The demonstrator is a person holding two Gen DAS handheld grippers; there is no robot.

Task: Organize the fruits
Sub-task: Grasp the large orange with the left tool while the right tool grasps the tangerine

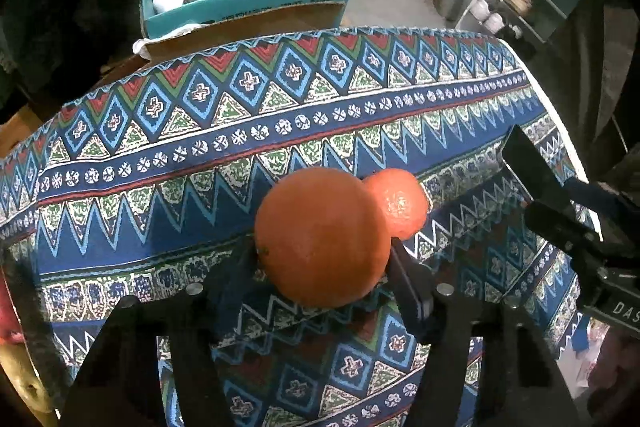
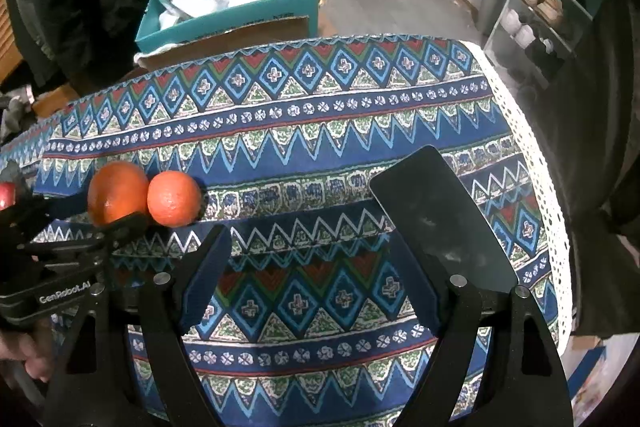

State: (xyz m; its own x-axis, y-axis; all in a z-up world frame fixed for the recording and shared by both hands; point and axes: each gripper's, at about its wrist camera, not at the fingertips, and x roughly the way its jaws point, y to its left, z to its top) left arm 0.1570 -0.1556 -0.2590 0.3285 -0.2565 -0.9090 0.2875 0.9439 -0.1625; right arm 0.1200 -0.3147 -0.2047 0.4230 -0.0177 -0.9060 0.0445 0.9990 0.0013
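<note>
Oranges: large orange (image 1: 322,237) clamped in left gripper (image 1: 324,263) at frame centre, touching small orange (image 1: 400,203). Right gripper (image 2: 304,211) open, empty. Next: lift clear w/o rolling its neighbour.

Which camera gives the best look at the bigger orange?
The left wrist view: the bigger orange sits large and central between the left gripper fingers. In the right wrist view it is small at the left edge, partly hidden by that gripper.

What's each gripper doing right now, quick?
Left gripper: closed on the large round orange, which touches a smaller orange fruit.
Right gripper: open, empty, above the patterned blue tablecloth.
</note>
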